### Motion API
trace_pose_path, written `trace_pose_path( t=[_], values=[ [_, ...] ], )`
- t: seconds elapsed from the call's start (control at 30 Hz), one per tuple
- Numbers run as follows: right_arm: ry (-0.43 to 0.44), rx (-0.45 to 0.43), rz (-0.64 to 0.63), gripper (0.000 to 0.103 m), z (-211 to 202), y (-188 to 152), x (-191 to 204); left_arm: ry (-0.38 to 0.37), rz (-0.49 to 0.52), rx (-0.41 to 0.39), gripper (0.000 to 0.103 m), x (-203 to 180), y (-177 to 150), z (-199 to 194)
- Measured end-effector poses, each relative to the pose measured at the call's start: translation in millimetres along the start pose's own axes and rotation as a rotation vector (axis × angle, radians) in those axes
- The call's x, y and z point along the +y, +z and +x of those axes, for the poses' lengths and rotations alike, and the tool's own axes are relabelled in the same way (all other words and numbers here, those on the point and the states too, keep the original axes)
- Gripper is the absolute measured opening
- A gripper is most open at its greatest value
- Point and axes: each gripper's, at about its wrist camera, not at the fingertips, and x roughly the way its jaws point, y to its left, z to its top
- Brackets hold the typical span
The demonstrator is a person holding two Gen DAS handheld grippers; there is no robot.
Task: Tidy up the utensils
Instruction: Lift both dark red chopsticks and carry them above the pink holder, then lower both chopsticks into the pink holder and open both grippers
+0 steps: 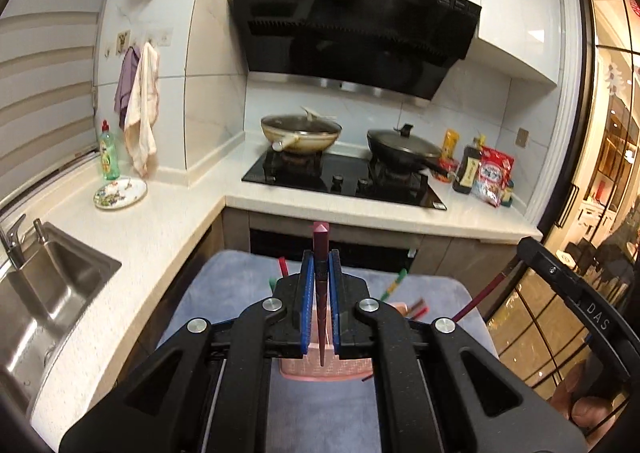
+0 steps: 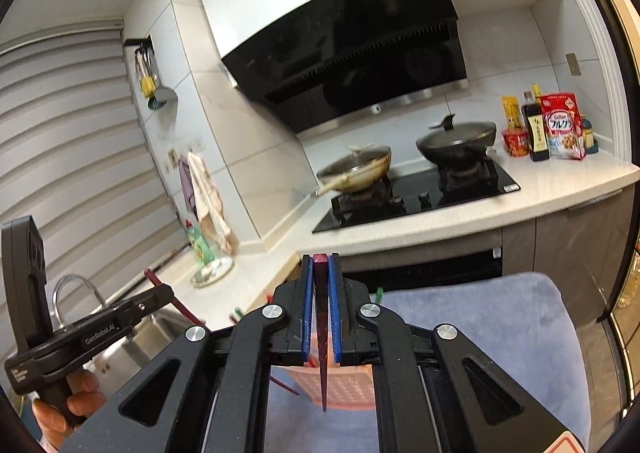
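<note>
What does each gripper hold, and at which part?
The left gripper and the right gripper each pinch one dark red chopstick near its thick end, with the thin tip pointing back.

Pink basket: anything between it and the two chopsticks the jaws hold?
Nothing visible. The left gripper and right gripper are each shut on a dark red chopstick, tips pointing down over the pink basket below.
</note>
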Motion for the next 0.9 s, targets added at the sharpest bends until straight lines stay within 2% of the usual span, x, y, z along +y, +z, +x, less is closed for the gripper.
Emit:
trace_pose_path(
  t=[0.17,0.33,0.9],
  values=[
    [-0.014,-0.045,-0.001,0.007,21,29,1,0.013,-0.002,-0.039,0.007,1,22,15],
    [-0.032,-0.041,0.0,0.007,47,34,-4,0.016,-0.006,-0.025,0.007,5,23,41],
    [-0.092,0.151,-0.021,0.007,121,-31,-20,0.029,-0.006,0.088,0.007,13,-17,91]
  ],
)
